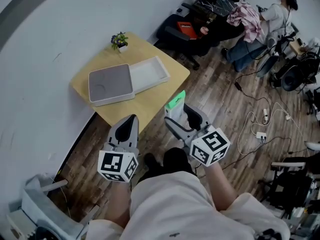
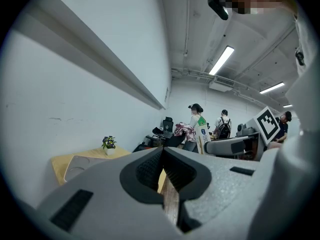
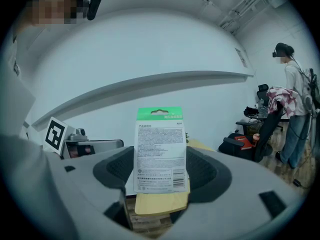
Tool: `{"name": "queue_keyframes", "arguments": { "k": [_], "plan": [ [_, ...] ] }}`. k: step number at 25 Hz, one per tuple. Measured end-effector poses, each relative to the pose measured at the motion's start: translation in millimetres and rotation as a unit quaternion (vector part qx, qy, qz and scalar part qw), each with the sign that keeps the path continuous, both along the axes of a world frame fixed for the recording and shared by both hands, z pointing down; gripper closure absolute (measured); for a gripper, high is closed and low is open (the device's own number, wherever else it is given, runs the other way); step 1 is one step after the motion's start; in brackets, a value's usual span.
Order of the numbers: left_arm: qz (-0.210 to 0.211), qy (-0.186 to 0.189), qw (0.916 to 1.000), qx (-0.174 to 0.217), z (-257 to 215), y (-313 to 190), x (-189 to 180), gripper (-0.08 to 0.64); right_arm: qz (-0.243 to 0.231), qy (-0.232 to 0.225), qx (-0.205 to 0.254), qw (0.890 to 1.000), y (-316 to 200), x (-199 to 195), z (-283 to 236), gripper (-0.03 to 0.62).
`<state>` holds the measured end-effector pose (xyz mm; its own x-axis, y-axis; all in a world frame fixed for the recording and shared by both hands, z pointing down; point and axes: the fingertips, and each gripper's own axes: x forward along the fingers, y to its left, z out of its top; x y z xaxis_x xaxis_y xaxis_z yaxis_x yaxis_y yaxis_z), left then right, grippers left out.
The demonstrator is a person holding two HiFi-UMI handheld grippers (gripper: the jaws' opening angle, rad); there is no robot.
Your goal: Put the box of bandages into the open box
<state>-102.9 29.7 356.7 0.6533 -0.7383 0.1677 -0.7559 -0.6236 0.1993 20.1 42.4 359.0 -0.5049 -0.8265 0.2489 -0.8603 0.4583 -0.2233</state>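
My right gripper (image 1: 178, 109) is shut on the box of bandages (image 3: 161, 150), a flat white pack with a green top, held upright between the jaws; in the head view its green top (image 1: 175, 100) shows off the table's near right edge. The open box (image 1: 149, 73) is a shallow white tray on the wooden table (image 1: 150, 102), and its grey lid (image 1: 111, 83) lies beside it on the left. My left gripper (image 1: 131, 121) is shut with nothing in it, just short of the table's near corner; its jaws meet (image 2: 163, 155) in the left gripper view.
A small potted plant (image 1: 119, 40) stands at the table's far corner by the white wall. A black office chair (image 1: 190, 31) with a red item, a clothes pile (image 1: 245, 18) and a seated person (image 1: 270, 26) are beyond. Cables and a power strip (image 1: 260, 134) lie on the wooden floor at right.
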Motion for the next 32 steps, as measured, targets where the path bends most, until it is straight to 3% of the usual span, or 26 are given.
{"name": "queue_keyframes", "arguments": {
  "k": [10, 32],
  "plan": [
    [0.002, 0.0, 0.9998, -0.019, 12.9, -10.8, -9.8, 0.557, -0.008, 0.01, -0.021, 1.0, -20.0, -17.4, 16.7, 0.262],
    [-0.03, -0.016, 0.998, -0.053, 32.9, -116.3, -1.0, 0.557, -0.039, 0.047, -0.082, 0.995, -149.5, -17.6, 64.8, 0.262]
  ]
}}
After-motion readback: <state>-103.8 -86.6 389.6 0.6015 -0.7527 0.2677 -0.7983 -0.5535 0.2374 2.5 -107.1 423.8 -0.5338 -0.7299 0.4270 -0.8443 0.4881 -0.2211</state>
